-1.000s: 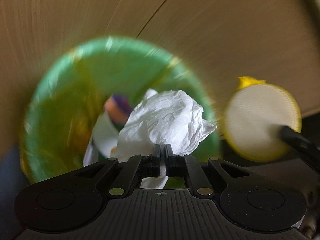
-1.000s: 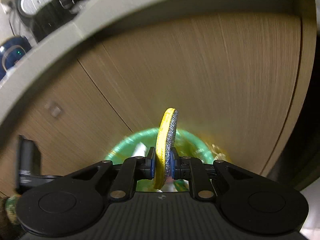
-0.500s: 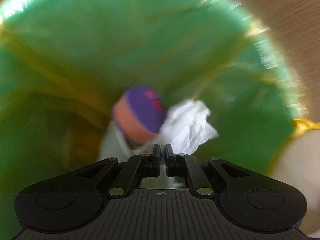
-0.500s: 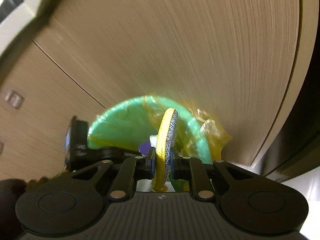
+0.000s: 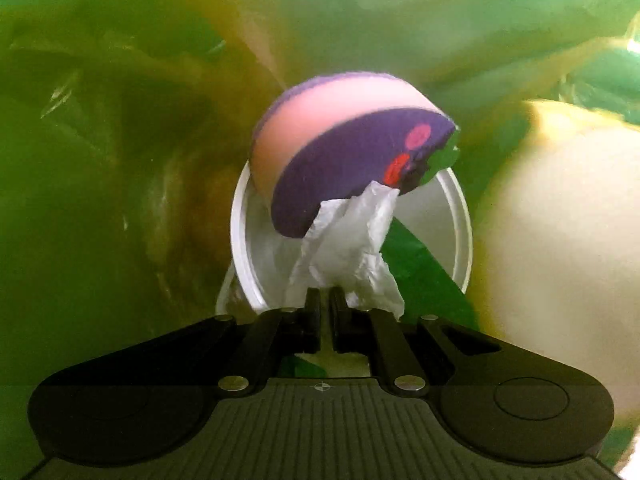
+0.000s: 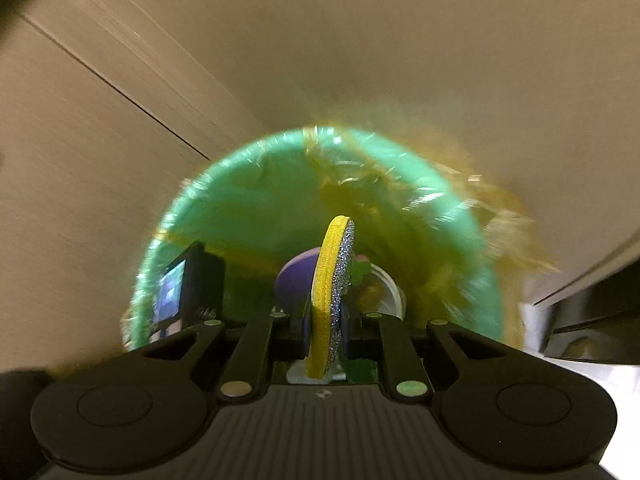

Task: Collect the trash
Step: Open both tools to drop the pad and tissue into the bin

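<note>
Two grippers are working over one green bin bag [image 6: 248, 216], which is standing against a wood-grain cabinet front [image 6: 360, 60]; the step in hand, as I judge it, is dropping both pieces of trash into it. Inside the bag, a white round tub [image 5: 444, 216] and a purple-and-pink sponge [image 5: 344, 148] are lying at the bottom. The left gripper [image 5: 325, 300] is reaching deep inside the bag and pinching a crumpled white tissue [image 5: 348, 248], whose free end is touching the sponge below. The right gripper [image 6: 326, 320] is hovering over the bag's mouth, clenching a yellow-edged round scouring pad [image 6: 334, 280] on edge between its jaws.

To do this well, the left jaws should be opening now, since the tissue is already resting on the pile and has nowhere to stray. Tissue may be clinging to the pads, so a small shake could be helping it fall. The right gripper should be coming further in over the opening before letting go, because a thin disc held on edge can be rolling or glancing off the rim.
</note>
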Tool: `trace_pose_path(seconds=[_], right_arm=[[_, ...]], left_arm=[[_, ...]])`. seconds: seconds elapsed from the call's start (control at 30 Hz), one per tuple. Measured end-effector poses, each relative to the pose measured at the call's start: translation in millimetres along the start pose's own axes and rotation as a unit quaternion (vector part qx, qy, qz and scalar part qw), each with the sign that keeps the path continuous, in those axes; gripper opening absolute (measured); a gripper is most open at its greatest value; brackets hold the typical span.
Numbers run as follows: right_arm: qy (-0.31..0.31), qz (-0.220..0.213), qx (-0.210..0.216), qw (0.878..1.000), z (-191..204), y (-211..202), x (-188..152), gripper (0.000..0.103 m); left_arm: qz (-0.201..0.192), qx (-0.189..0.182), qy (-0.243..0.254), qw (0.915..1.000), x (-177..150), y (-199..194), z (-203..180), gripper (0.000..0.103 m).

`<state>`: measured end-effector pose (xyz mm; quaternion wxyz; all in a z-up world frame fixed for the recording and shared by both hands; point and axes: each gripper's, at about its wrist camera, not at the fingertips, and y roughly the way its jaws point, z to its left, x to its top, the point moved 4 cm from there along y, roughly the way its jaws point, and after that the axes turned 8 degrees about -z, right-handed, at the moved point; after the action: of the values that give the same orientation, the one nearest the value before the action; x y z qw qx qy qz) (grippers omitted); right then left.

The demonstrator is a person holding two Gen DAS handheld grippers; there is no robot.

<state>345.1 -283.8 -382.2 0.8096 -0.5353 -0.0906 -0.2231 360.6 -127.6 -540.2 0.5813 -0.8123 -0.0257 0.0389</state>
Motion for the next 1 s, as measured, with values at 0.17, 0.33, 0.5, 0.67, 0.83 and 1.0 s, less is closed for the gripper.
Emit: trace_pose_path(seconds=[0.17, 0.33, 0.5, 0.67, 0.83, 1.0], right_arm=[[0.019, 0.078, -0.011, 0.997, -1.6, 67.8, 3.1, 0.014], [0.013, 0.127, -0.037, 0.991, -0.8, 108.0, -14.2, 0.014], [0.022, 0.164, -0.064, 0.984, -6.4, 136.0, -31.7, 0.014], [-0.006, 0.177, -0.072, 0.982, 4.6, 135.0, -37.3, 0.016], [-0.014, 0.119, -0.066, 0.991, 11.0, 85.6, -23.3, 0.026], [-0.022, 0.046, -0.072, 0.996, 17.0, 19.5, -7.9, 0.033]], left_arm=[[0.011, -0.064, -0.026, 0.9975, -6.4, -19.4, 4.3, 0.009], [-0.042, -0.096, -0.013, 0.9944, -11.1, -69.8, 4.8, 0.01], [-0.109, -0.101, 0.014, 0.9888, -14.9, -119.0, 7.7, 0.01], [-0.134, -0.12, 0.02, 0.9836, -32.8, -147.8, 4.5, 0.01], [-0.161, -0.13, 0.037, 0.9776, -37.0, -177.4, 10.6, 0.01], [-0.197, -0.13, 0.044, 0.9708, -50.1, -204.4, 12.8, 0.01]])
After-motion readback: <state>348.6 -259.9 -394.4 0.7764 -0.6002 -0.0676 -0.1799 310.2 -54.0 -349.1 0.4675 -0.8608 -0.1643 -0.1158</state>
